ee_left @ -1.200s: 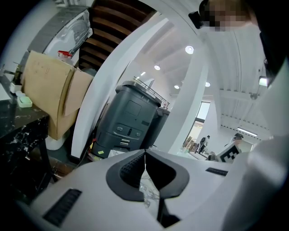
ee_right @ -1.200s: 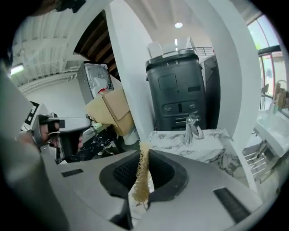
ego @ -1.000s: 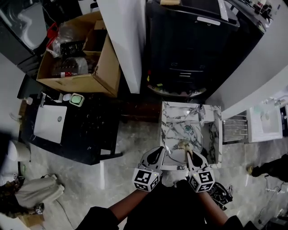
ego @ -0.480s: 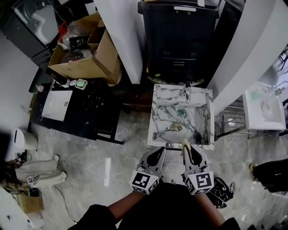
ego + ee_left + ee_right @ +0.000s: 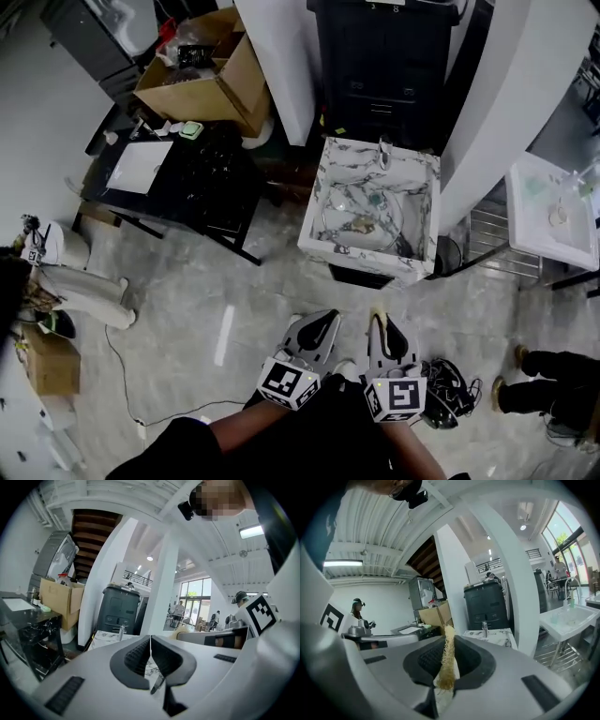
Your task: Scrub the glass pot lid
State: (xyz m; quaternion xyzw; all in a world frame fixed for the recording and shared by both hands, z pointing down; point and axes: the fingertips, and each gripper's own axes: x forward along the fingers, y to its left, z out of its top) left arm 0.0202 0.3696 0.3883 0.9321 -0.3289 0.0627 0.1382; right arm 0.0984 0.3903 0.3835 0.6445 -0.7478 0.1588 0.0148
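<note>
My forearms [image 5: 240, 427] are drawn in close, side by side. The jaws of my left hand-held gripper [image 5: 330, 317] are pressed together with nothing between them. My right hand-held gripper [image 5: 378, 319] is clamped on a frayed yellow scrubber [image 5: 448, 658].

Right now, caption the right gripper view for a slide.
Right gripper shut on a straw-coloured scrubber, marble sink ahead.

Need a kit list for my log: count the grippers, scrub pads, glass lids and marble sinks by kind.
Grey two-jaw grippers: 2, left gripper and right gripper
Beige fibrous scrub pad in the right gripper: 1
White veined marble sink: 1
Round clear glass pot lid in the sink: 1
Total: 5
</note>
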